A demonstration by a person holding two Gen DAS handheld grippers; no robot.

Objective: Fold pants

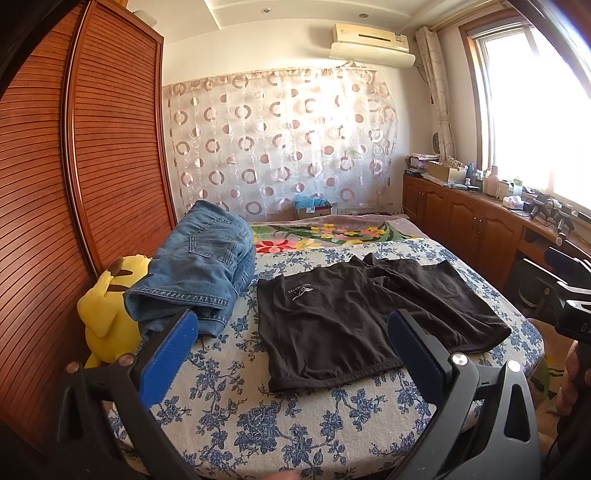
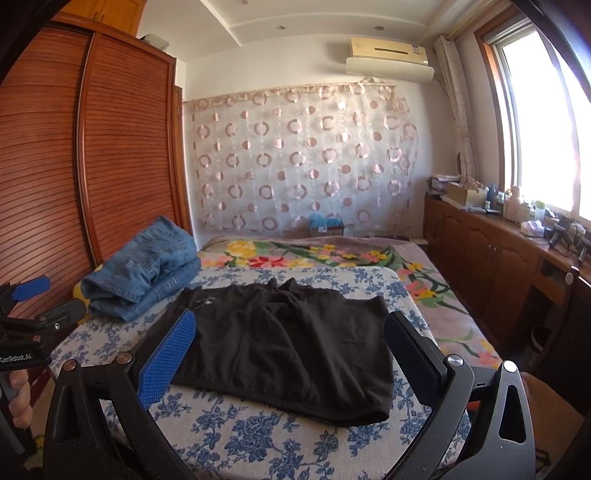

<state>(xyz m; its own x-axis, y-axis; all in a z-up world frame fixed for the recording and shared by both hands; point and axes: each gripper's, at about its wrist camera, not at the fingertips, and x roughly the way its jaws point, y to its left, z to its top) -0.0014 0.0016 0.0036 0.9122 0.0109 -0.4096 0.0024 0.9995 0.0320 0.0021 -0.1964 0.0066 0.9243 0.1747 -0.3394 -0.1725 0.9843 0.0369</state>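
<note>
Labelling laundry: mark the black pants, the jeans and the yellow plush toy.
black pants [image 2: 295, 343]: right wrist view, middle of the fabric.
jeans [image 1: 199, 269]: left wrist view, near back pocket.
yellow plush toy [image 1: 107, 310]: left wrist view, body.

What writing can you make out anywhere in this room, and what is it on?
"GenRobot.AI": on the left claw's body.
White logo and wording on the black pants: upside down, too blurred to read.
Sticker on the air conditioner: too small to read.

Left gripper [image 1: 291, 341] fingers spread wide, empty; right gripper [image 2: 290, 341] likewise, both held level.
</note>
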